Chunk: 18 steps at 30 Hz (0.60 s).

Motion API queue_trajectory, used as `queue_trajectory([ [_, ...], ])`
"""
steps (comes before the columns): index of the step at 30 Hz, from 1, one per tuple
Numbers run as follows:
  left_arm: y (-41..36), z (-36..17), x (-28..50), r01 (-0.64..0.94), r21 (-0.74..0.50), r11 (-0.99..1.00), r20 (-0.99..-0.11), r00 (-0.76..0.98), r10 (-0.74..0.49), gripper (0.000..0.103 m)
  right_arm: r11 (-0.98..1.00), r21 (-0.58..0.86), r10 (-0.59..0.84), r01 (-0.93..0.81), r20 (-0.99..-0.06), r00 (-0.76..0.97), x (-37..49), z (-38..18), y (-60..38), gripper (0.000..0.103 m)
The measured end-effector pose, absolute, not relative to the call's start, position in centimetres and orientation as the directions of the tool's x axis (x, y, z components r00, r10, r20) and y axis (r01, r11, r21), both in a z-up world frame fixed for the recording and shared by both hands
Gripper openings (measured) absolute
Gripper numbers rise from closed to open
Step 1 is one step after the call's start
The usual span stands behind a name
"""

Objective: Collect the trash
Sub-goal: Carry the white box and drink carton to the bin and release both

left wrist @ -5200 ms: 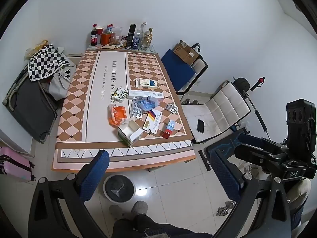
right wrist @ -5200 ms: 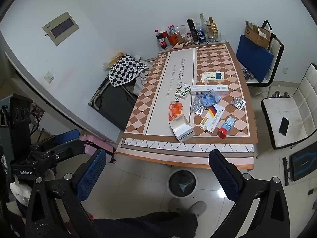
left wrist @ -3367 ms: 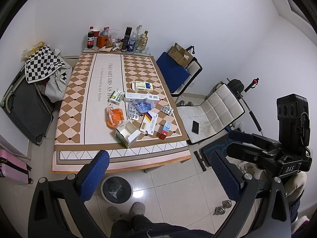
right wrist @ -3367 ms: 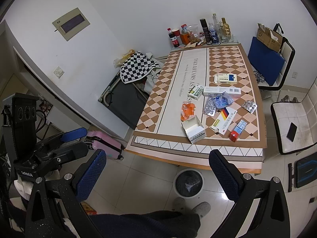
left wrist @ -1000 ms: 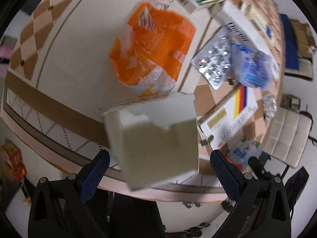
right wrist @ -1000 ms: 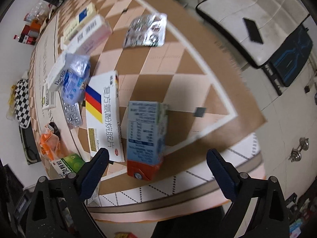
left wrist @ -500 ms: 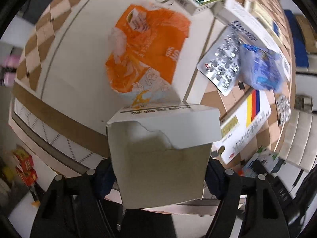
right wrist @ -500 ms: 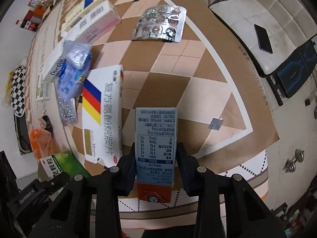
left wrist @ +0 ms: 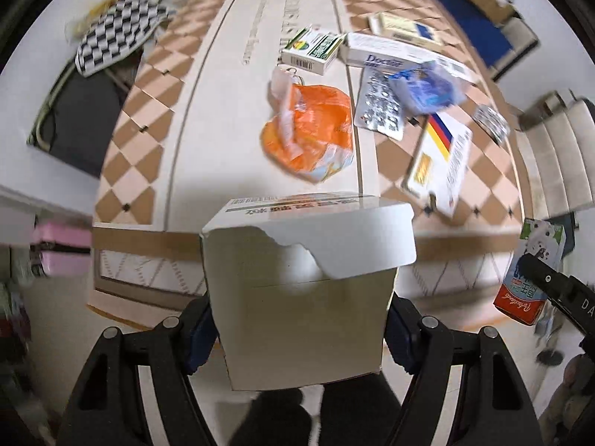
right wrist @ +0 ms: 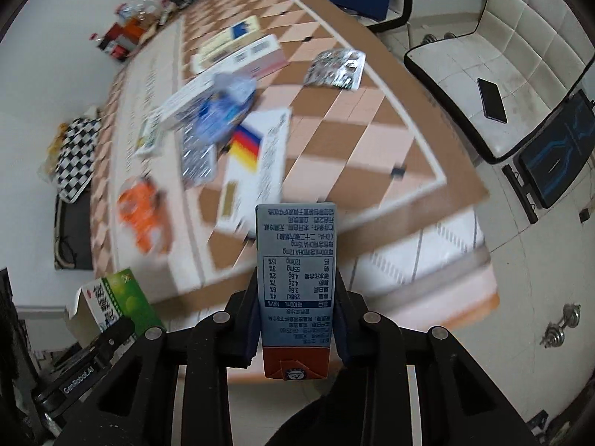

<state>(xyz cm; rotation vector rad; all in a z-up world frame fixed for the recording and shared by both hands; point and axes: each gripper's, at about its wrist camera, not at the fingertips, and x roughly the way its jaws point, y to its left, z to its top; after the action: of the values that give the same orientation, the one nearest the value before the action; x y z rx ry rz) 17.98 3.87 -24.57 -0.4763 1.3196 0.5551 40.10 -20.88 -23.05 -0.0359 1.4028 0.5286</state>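
Note:
My left gripper [left wrist: 299, 330] is shut on an open white carton box [left wrist: 305, 290] with a torn flap, lifted off the table near its front edge. The box's green side shows in the right wrist view [right wrist: 111, 308]. My right gripper [right wrist: 297, 330] is shut on a small blue and red milk carton [right wrist: 295, 278], also lifted clear of the table; it shows in the left wrist view [left wrist: 531, 271]. On the table [left wrist: 223, 130] lie an orange wrapper [left wrist: 312, 137], a blue wrapper [left wrist: 427, 87], pill blisters [left wrist: 379, 111] and several medicine boxes.
A white chair with a phone [right wrist: 491, 100] stands right of the table. A blue chair [left wrist: 468, 11] is at the far right. A checkered cloth on a dark suitcase [left wrist: 111, 33] sits left. Bottles [right wrist: 126, 37] crowd the far end. A dumbbell [right wrist: 561, 327] lies on the floor.
Both grippers have lifted their items and pulled back from the table. The white box and the milk carton now hang over the table's front edge.

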Motion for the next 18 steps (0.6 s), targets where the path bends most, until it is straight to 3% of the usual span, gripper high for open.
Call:
queue_trajectory([
  [11, 0.2, -28.1, 5.4, -0.52, -0.076, 0.851, -0.981, 0.194, 0.031, 0.073, 0.876, 0.325, 0.353, -0.356, -0.935, 0.017, 22.1, -25.6, -25.4, 0.033],
  [18, -0.2, -37.6, 1.1, -0.557, -0.145, 0.818, -0.989, 0.111, -0.1, 0.073, 0.895, 0.287, 0.28, -0.343, -0.957, -0.071, 16.5, -34.2, -27.4, 0.033],
])
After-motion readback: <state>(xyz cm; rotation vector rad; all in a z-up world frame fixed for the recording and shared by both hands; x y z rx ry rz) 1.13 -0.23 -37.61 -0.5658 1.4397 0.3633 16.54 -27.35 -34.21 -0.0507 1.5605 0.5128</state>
